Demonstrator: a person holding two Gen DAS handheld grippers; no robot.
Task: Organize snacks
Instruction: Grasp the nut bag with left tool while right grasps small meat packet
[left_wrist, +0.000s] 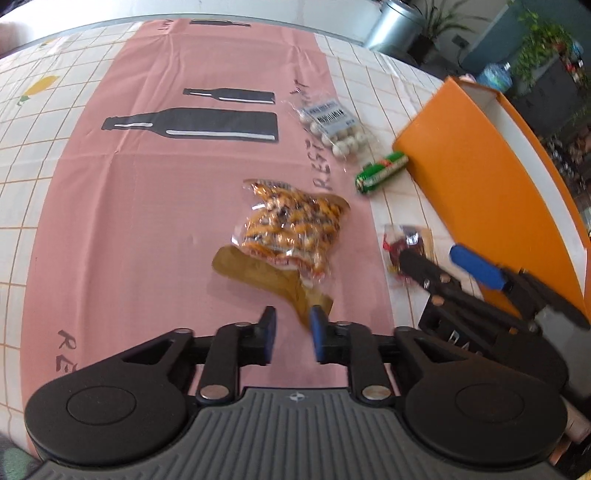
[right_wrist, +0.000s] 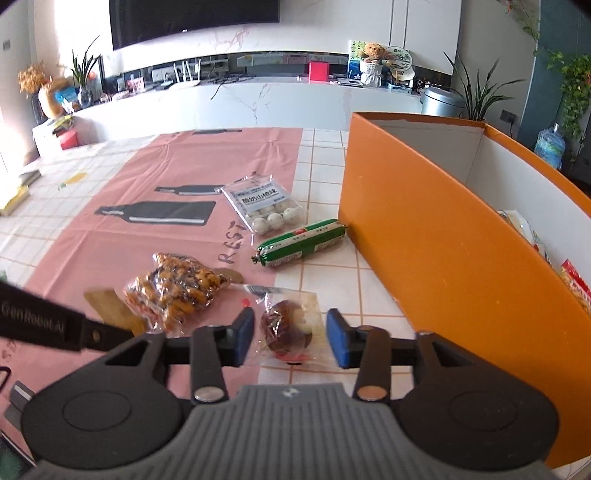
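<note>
A clear bag of orange twisted snacks (left_wrist: 291, 230) (right_wrist: 177, 291) lies on the pink mat, partly over a flat wooden piece (left_wrist: 266, 277). My left gripper (left_wrist: 293, 334) is open and empty just short of the bag's near end. A small packet with a dark red-brown snack (right_wrist: 286, 326) (left_wrist: 404, 247) lies on the tiles. My right gripper (right_wrist: 290, 338) is open with its jaws either side of that packet. A green sausage (right_wrist: 301, 242) (left_wrist: 380, 171) and a tray of white balls (right_wrist: 264, 205) (left_wrist: 334, 127) lie farther off. The orange box (right_wrist: 436, 236) (left_wrist: 480, 184) stands at the right.
The orange box holds several snack packets (right_wrist: 572, 284) at its right end. The pink mat (left_wrist: 147, 221) with bottle prints covers the tiled table. A counter, plants and a metal bin (right_wrist: 441, 101) are beyond the table's far edge.
</note>
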